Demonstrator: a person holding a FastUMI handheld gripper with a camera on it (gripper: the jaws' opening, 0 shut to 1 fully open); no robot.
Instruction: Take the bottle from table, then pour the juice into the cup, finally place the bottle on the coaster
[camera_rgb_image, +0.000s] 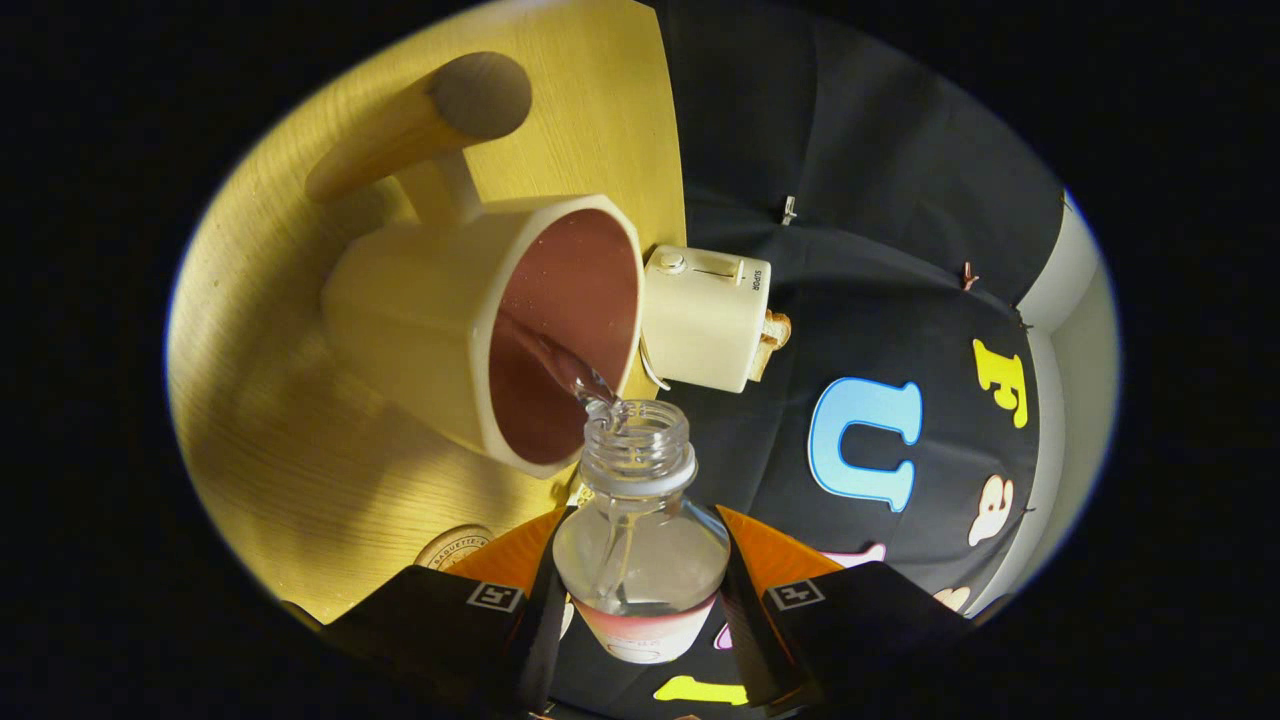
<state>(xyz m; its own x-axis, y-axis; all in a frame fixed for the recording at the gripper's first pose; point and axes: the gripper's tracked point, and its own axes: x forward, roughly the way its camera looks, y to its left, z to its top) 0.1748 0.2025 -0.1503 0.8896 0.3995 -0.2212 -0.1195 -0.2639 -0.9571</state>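
My gripper (640, 600) is shut on a clear plastic bottle (640, 545), both fingers pressing its sides. The bottle is uncapped and tipped forward, its open neck (637, 445) at the rim of a cream cup (480, 330) with a wooden handle (420, 125). A thin clear stream (560, 365) runs from the neck into the cup's reddish-brown inside. A little liquid sits in the bottle. The round coaster (455, 548) peeks out on the wooden table just left of my left finger, partly hidden by it.
The wooden table (290, 440) carries the cup. A cream toaster (705, 320) with a slice of bread in it stands at the table's far edge, right beside the cup's rim. The black cloth wall lies beyond it.
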